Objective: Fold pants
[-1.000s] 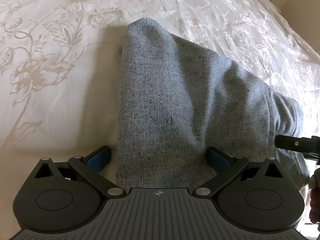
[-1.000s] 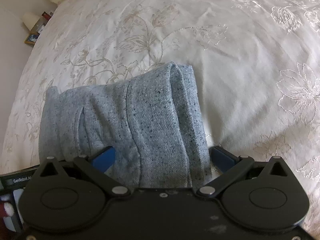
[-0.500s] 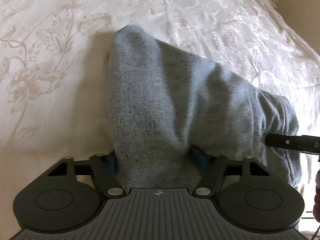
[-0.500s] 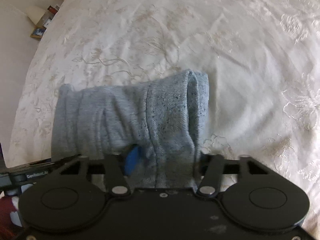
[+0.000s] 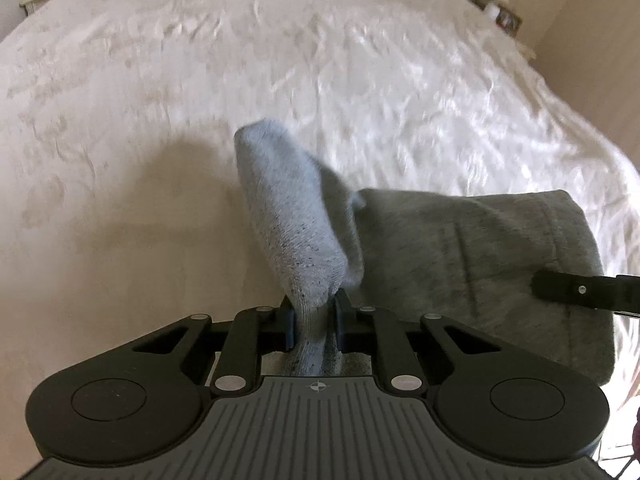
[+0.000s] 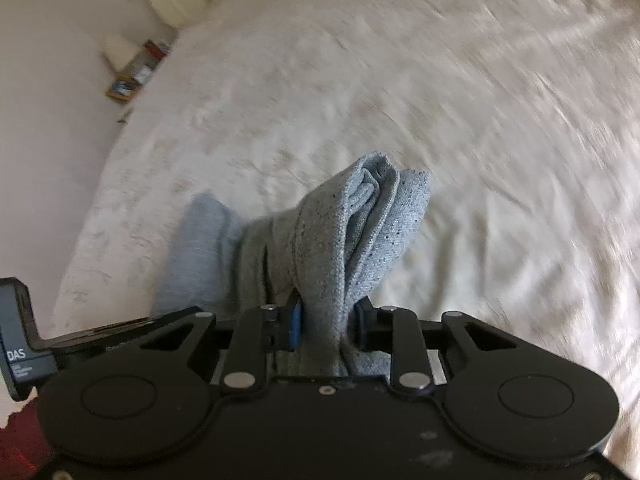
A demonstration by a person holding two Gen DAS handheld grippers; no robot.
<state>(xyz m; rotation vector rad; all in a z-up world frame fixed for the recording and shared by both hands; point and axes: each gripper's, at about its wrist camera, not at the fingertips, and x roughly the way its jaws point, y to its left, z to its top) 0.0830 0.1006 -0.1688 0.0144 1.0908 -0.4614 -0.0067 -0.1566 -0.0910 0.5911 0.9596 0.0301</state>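
The grey speckled pants (image 5: 460, 252) hang bunched above the white bedspread. My left gripper (image 5: 313, 322) is shut on one edge of the pants, the fabric pinched between its fingers. My right gripper (image 6: 326, 322) is shut on the other edge of the pants (image 6: 352, 232), which fold up in front of it. A part of the right gripper shows at the right of the left wrist view (image 5: 580, 290). A part of the left gripper shows at the left of the right wrist view (image 6: 24, 340).
The bed with its cream floral bedspread (image 5: 200, 80) fills both views. A nightstand with picture frames (image 5: 500, 12) stands at the far right corner. A shelf with small items (image 6: 136, 72) stands beside the bed on the left. The wall (image 6: 40, 120) is close.
Both grippers have closed from open onto the pants' near edge and lifted it off the bed. The pants now hang bunched, and both views have tilted up with motion blur.
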